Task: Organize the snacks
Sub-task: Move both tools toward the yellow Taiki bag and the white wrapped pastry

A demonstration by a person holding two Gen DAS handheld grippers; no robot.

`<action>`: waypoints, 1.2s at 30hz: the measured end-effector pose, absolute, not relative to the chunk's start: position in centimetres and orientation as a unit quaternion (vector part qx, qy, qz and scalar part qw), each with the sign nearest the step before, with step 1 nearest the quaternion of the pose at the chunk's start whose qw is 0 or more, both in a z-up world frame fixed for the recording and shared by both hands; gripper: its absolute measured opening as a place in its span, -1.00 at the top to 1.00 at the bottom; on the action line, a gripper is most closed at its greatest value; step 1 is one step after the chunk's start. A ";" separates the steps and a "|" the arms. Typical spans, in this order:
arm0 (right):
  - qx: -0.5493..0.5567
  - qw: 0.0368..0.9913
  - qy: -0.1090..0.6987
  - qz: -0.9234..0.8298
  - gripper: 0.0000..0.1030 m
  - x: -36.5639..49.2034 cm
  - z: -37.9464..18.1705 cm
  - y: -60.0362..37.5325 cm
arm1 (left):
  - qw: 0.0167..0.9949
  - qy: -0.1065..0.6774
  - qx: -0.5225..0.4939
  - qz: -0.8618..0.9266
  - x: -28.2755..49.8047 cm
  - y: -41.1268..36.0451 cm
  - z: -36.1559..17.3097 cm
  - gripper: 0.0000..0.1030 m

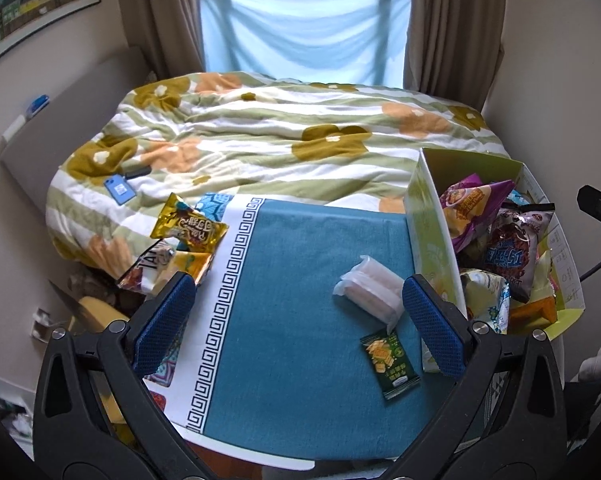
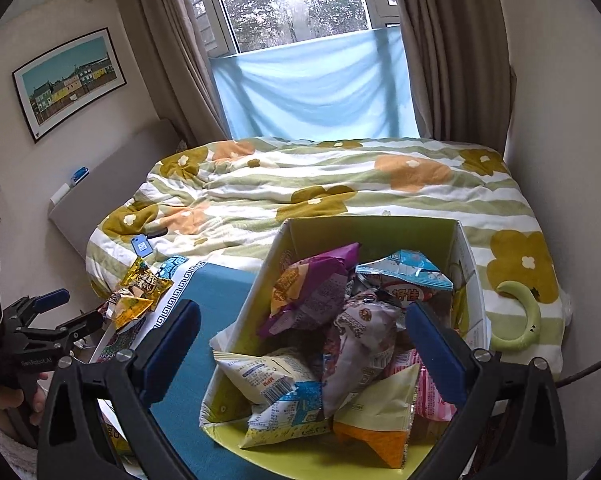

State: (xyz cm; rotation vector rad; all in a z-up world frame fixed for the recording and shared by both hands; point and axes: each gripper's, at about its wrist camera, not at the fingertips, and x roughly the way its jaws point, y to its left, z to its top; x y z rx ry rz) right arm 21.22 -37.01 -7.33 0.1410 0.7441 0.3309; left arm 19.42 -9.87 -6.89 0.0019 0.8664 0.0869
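Observation:
In the left wrist view my left gripper (image 1: pixel 298 322) is open over the blue cloth (image 1: pixel 300 400), nothing between its blue pads. A white translucent snack pack (image 1: pixel 370 292) lies just inside its right finger, and a small green packet (image 1: pixel 388 364) lies below that. Gold packets (image 1: pixel 188 224) sit at the cloth's left edge. My right gripper (image 2: pixel 304 348) is open above the green cardboard box (image 2: pixel 364 224), which is piled with several snack bags (image 2: pixel 312 292). It holds nothing. The left gripper (image 2: pixel 74 312) shows at the far left, in a hand.
Behind the cloth is a bed with a flowered duvet (image 1: pixel 260 140). A blue card (image 1: pixel 118 190) and a green curved object (image 2: pixel 520 320) lie on it. The box wall (image 1: pixel 424 232) stands close to my left gripper's right finger. A cable (image 1: pixel 600 264) runs at the right.

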 end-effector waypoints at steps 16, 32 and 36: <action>0.032 0.911 0.364 0.193 -0.98 21.7 -7.6 -23.3 | 0.890 0.451 -0.005 0.060 20.1 5.5 -10.5 -0.99; -0.035 0.885 0.440 0.149 -0.98 24.8 -14.8 -13.6 | 0.852 0.491 0.177 0.045 27.2 7.8 -20.1 -0.99; -0.053 0.875 0.462 0.133 -0.98 25.4 -17.1 -12.6 | 0.838 0.500 0.217 0.031 28.5 7.1 -22.9 -0.99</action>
